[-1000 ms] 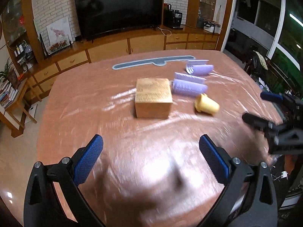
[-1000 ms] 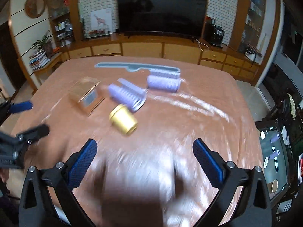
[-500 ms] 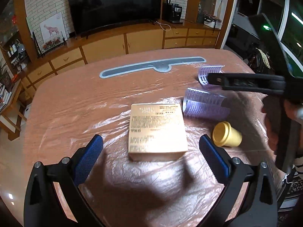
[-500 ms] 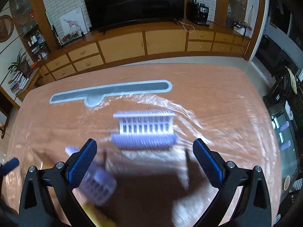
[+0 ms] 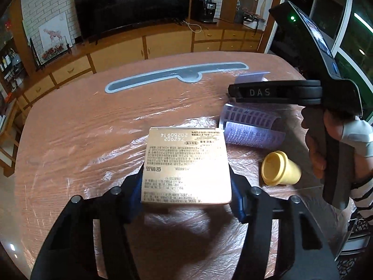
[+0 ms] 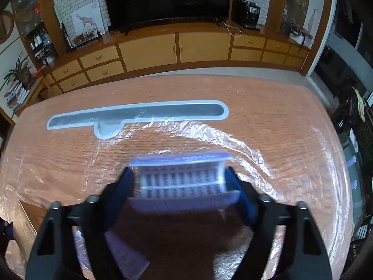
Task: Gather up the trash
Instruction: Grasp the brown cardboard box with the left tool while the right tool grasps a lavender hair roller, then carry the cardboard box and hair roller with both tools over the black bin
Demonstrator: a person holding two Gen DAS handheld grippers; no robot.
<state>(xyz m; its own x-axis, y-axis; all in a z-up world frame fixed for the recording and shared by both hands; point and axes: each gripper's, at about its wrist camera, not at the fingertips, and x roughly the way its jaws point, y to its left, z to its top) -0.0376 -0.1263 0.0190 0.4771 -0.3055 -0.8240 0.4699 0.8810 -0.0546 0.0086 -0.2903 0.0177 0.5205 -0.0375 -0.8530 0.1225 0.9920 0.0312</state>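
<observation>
Left wrist view: my left gripper (image 5: 186, 186) clamps gold box (image 5: 186, 163); purple roller (image 5: 251, 128) and yellow cup (image 5: 279, 169) right of it. My right gripper (image 6: 184, 186) clamps lilac roller (image 6: 181, 182); grey strip (image 6: 139, 114) beyond.

1. I'm seeing dim, warm indoor light in both wrist views; the corners are falling off to black.
2. Glare is streaking across the plastic film (image 6: 244, 149) covering the table (image 5: 77, 126).
3. Soft shadows are pooling under the left gripper (image 5: 186, 186) and right gripper (image 6: 184, 186).
4. The purple roller (image 6: 184, 182) is smearing with motion blur; the printed box (image 5: 186, 163) is reading sharp.
5. Fisheye distortion is bending the cabinets (image 6: 174, 46) at the edges.
</observation>
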